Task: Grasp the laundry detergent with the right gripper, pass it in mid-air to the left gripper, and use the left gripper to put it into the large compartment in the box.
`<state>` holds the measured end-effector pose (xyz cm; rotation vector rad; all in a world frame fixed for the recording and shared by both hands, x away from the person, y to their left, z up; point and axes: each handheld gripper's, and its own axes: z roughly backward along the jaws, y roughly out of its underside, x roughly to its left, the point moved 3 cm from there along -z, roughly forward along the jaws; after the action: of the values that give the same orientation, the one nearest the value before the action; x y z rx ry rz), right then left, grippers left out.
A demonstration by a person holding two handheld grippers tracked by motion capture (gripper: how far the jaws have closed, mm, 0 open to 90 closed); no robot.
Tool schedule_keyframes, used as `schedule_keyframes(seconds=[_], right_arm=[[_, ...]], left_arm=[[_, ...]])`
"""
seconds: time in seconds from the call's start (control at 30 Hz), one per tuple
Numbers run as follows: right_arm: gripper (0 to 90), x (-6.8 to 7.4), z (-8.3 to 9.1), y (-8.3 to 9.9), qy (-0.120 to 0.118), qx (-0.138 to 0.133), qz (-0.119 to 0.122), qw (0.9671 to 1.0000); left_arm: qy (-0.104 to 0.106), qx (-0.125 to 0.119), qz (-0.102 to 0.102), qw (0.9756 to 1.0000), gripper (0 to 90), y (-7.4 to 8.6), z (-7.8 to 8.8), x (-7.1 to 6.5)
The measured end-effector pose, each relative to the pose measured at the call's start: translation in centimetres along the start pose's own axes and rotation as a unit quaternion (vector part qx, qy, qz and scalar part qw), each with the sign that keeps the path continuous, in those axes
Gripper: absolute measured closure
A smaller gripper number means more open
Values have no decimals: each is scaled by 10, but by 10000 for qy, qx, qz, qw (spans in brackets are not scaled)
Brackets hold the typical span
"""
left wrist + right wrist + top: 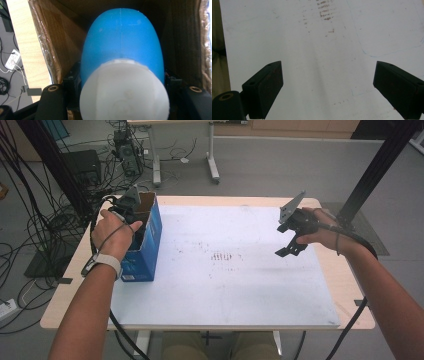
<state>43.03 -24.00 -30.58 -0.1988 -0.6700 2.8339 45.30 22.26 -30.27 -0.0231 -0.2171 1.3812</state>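
Claws split: left claw (pixel 131 216) sits down inside the open blue box (pixel 150 245) at the table's (pixel 225 310) left edge, clamped around a blue-and-white bottle (pixel 122 57); right claw (pixel 328 85) hovers wide open, holding nothing.

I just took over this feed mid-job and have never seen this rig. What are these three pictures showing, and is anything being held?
No robot here: a person holds a hand gripper in each hand. The high view looks down on the table and its white mat. The left gripper reaches into an open blue cardboard box; its own camera shows a blue and white object squeezed between its fingers inside the box. The right gripper hovers over the mat, fingers wide apart, holding nothing.
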Motion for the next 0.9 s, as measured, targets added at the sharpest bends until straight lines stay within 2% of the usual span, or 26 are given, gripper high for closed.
schedule_keyframes(seconds=[0.9], right_arm=[[93, 0, 0, 0, -3, -8, 6, 10000]], left_arm=[[17, -21, 24, 10000, 368, 1, 0, 0]])
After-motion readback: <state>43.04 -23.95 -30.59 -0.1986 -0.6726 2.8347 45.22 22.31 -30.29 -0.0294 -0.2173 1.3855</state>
